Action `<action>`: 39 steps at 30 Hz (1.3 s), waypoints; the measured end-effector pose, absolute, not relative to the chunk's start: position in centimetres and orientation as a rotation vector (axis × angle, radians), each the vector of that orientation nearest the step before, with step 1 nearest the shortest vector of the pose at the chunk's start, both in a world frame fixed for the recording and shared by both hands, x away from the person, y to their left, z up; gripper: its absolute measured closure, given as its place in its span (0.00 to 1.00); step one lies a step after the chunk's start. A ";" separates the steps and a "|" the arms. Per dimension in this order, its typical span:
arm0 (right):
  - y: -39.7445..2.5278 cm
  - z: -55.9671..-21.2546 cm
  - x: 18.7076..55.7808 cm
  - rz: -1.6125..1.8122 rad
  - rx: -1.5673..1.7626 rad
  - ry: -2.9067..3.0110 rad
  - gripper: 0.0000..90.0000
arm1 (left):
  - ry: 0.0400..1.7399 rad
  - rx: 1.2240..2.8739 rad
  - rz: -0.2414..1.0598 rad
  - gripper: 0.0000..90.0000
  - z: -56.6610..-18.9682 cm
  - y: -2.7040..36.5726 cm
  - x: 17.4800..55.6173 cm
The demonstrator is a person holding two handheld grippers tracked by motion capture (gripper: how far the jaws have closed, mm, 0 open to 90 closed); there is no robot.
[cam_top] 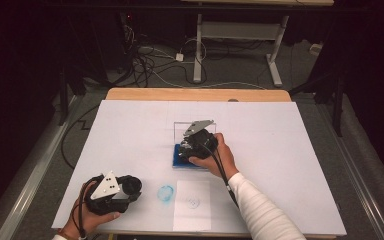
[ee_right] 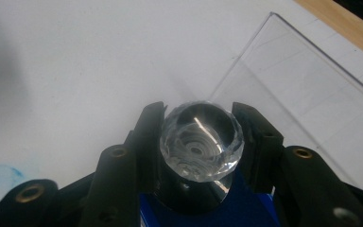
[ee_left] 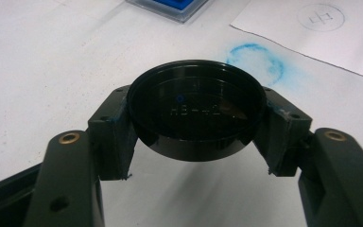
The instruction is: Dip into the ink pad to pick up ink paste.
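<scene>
Near the middle of the high view, the right gripper is clenched on a stamp with a faceted clear knob, standing on the blue ink pad, whose clear lid stands open behind it. At lower left, the left gripper grasps a round black cap just above the white table, near a blue ink ring and a paper sheet.

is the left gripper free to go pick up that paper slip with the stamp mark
Probably not: the left gripper is already shut on a black round cap. The paper slip lies close by with nothing between, but the jaws are full.
</scene>
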State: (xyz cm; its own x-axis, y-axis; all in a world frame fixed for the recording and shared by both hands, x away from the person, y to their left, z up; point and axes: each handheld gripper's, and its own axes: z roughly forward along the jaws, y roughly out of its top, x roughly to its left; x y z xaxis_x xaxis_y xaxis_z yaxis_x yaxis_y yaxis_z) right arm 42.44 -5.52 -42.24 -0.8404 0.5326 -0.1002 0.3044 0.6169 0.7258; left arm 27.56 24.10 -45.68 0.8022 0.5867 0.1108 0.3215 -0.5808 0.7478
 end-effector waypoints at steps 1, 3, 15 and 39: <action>-5.4 -42.3 42.5 1.052 0.681 2.539 0.64 | 0.667 2.229 0.449 0.41 -45.7 24.1 27.6; -5.3 -42.5 42.6 1.052 0.672 2.544 0.64 | 0.668 2.231 0.450 0.41 -45.7 24.1 27.6; -4.9 -42.9 42.7 1.047 0.698 2.553 0.64 | 0.663 2.236 0.451 0.41 -45.7 24.1 27.6; -4.8 -43.1 42.2 1.025 0.732 2.525 0.64 | 0.654 2.254 0.469 0.41 -45.7 24.0 27.3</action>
State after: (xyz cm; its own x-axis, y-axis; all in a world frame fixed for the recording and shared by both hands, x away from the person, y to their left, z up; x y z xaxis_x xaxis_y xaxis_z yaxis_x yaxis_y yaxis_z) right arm 42.19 -4.79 -43.13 -0.8182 0.5666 -0.0978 0.3382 0.6119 0.7150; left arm 27.28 24.04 -45.72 0.8042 0.5791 0.1340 0.3125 -0.6037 0.7334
